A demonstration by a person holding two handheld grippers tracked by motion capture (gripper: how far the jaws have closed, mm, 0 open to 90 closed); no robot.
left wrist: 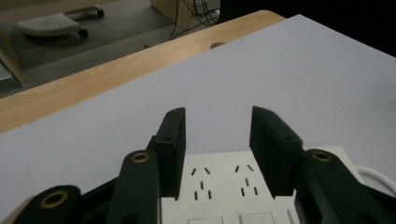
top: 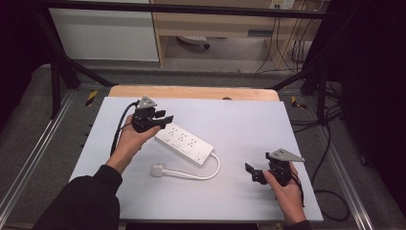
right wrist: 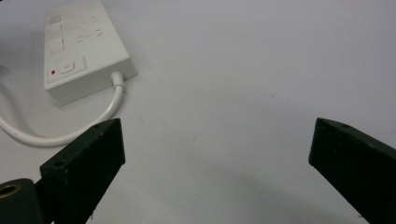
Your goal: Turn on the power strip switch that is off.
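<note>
Our left tool (top: pixel 160 120) hangs over the far end of the strip (top: pixel 184 143), jaws partly open with nothing between them; in the left gripper view they straddle the air above two sockets and we cannot tell whether they touch the casing. Our right tool (top: pixel 253 173) sits well apart, near the desk's right front, jaws spread wide and empty, pointing towards the strip's switch end.

The strip lies at a slant across the middle of the desk (top: pixel 249 120), its cord (top: pixel 206 173) curling forward to the plug (top: pixel 157 170), which rests just in front of it.

We judge the main risk to be a poor grip: the casing looks wider than the left tool's present gap, so closing now would likely pinch only an edge and let the smooth plastic skid or twist. Lifting one end could drag the cord and swing the plug. The stiff loop of cord lies between the right tool and the plug, and could snag a jaw reaching in. Otherwise the surface around is bare.
</note>
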